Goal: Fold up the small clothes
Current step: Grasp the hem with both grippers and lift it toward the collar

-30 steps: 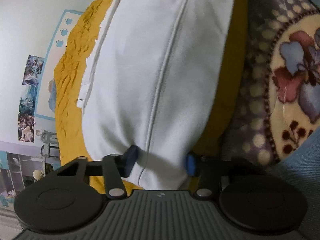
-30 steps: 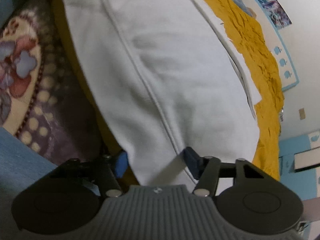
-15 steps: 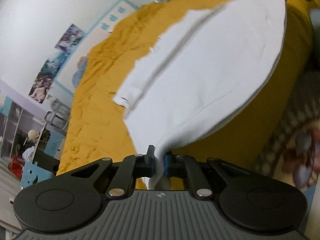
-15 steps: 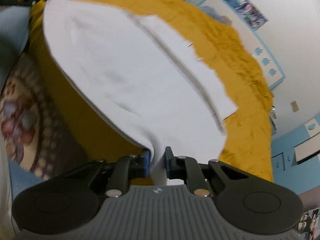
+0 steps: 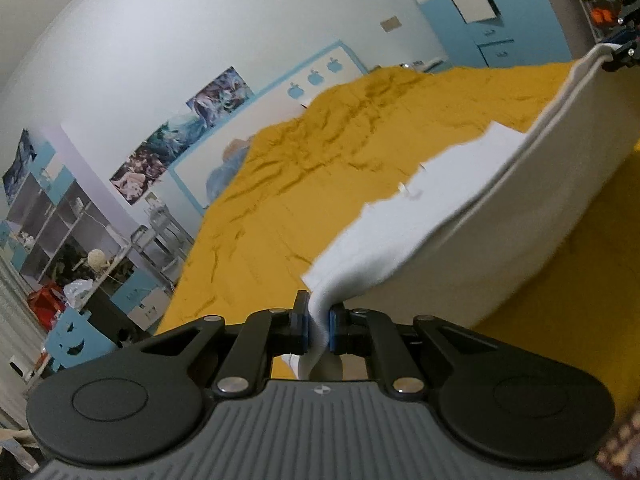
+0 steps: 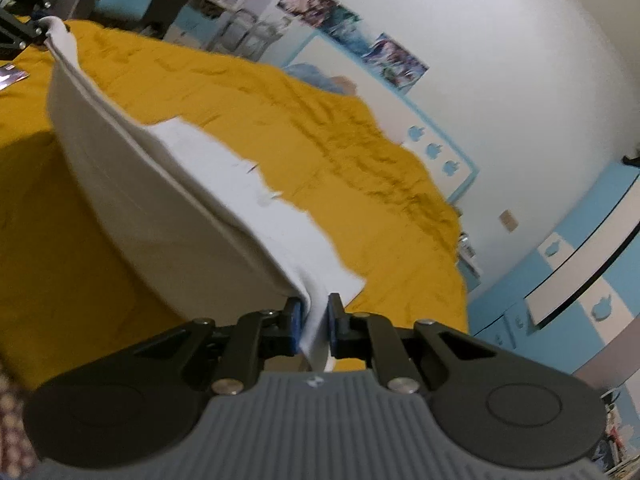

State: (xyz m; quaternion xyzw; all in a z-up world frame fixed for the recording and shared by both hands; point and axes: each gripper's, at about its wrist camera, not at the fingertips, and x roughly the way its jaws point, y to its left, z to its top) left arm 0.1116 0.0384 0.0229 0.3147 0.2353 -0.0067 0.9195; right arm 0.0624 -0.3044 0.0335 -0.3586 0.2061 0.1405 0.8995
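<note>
My left gripper is clamped on one corner of the white garment, my right gripper on the other corner. Both point forward over the bed, level with the far wall. The garment hangs stretched between them above the mustard bedspread, its far edge resting on the bedspread. In the left view my right gripper shows at 2 o'clock. One second ago both grippers stood apart around the flat cloth, aimed downward; half a second ago they had closed and begun lifting.

The white garment is motion-blurred, its pinched corners hidden between each tool's pads.
</note>
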